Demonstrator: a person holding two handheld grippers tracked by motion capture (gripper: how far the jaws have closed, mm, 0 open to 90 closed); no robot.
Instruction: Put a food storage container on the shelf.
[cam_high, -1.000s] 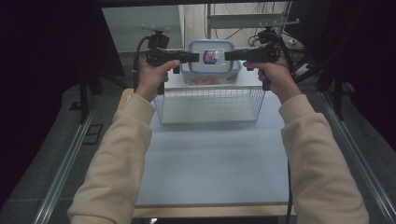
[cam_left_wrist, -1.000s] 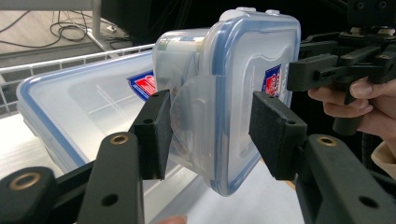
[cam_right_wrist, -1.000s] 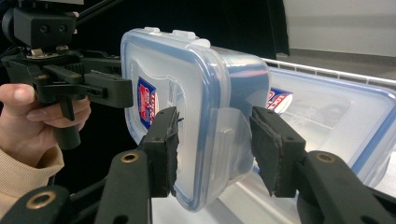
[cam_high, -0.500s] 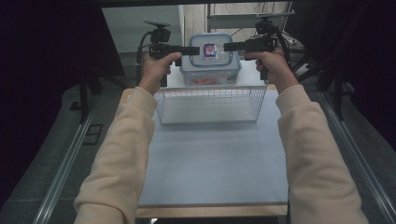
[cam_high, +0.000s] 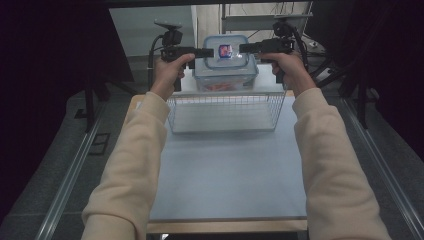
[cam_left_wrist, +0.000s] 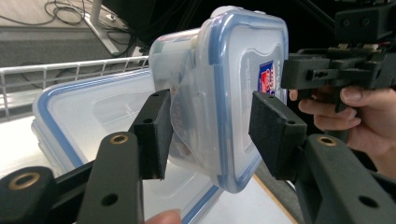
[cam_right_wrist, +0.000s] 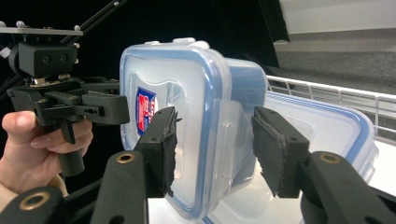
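Pale desk (cam_high: 225, 175) sitting in a dark room; both tongs (cam_high: 209, 51) (cam_high: 243, 48) are gripping the container (cam_high: 226, 62), lid (cam_left_wrist: 247, 88) facing sideways.

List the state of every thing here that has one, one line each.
Small lidded container: lid on, lifted between both grippers, above the larger one.
Large container: lid on, lying flat underneath.
Wire basket: upright on the table, nothing visible inside.
Left gripper: jaws astride the small container's edge.
Right gripper: jaws astride the opposite edge, just been opening.
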